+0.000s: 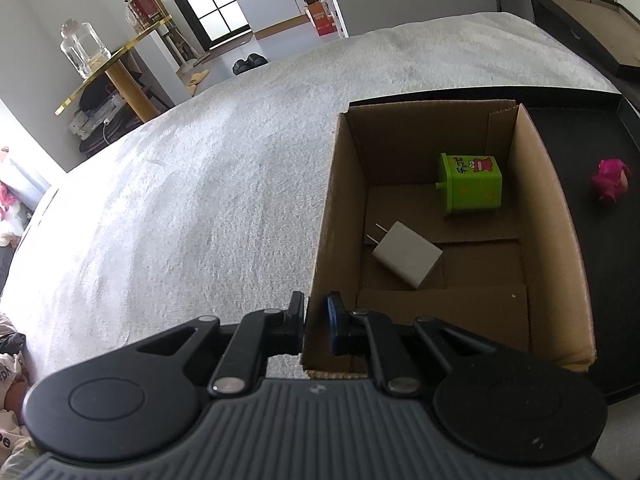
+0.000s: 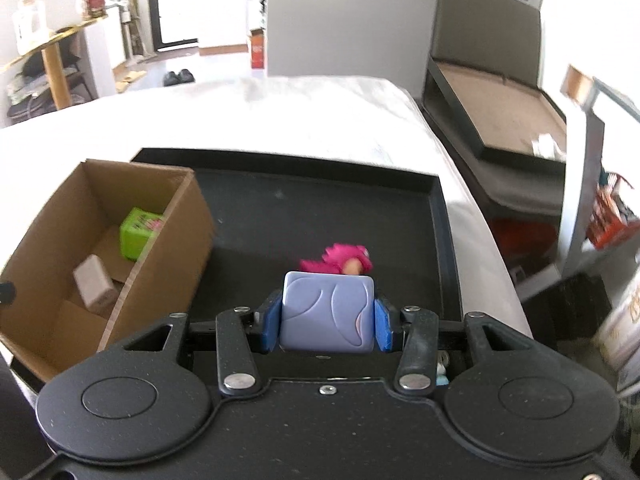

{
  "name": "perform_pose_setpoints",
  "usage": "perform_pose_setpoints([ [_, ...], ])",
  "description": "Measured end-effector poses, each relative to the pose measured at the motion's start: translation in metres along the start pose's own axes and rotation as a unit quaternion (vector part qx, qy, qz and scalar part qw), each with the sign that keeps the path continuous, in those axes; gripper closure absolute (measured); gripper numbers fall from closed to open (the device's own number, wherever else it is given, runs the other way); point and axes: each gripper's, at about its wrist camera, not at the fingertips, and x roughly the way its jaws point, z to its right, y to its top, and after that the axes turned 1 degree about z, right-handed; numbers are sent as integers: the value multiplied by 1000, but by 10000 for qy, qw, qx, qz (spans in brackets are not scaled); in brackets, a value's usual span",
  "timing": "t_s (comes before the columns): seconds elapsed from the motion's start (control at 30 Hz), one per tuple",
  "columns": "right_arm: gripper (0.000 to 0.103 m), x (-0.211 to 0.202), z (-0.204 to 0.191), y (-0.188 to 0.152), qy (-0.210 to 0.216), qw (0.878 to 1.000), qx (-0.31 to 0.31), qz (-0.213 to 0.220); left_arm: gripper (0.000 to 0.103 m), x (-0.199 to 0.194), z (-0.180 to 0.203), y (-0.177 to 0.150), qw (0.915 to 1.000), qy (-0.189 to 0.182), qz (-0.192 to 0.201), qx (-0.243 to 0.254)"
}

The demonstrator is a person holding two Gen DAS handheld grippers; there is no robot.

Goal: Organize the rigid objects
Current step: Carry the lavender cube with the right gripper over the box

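Observation:
An open cardboard box [image 1: 344, 184] stands at the left end of a black tray [image 1: 576, 148]. Inside it lie a green cube [image 1: 470, 184] and a white charger plug [image 1: 408, 260]. My left gripper [image 1: 316, 320] is shut on the box's near left wall. A pink toy [image 1: 610, 180] lies on the tray to the right of the box. In the right wrist view, my right gripper [image 2: 327, 316] is shut on a lavender block [image 2: 328, 312] above the tray [image 2: 320, 204], just in front of the pink toy [image 2: 340, 262]. The box [image 2: 168, 256], cube [image 2: 138, 232] and plug [image 2: 94, 284] show at left.
The tray lies on a white bed cover [image 1: 200, 184]. A gold shelf with a glass jar [image 1: 82, 50] stands beyond the bed at left. A dark low cabinet [image 2: 500, 120] and a rack of packets [image 2: 612, 216] stand to the right of the bed.

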Motion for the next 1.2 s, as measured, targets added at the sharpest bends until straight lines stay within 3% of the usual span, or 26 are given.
perform_pose_setpoints([
  [0.6,59,-23,-50,27,650,9905,-1066,570,93,2,-9,-1,9997,-186,23,-132],
  [0.9,59,-23,-76,37,762,9791,-1736,742,93,2,-12,-1,9994,-281,36,-177],
  [1.2,59,-25,-104,40,897,9590,-2533,898,93,3,-14,1,9992,-351,35,-189],
])
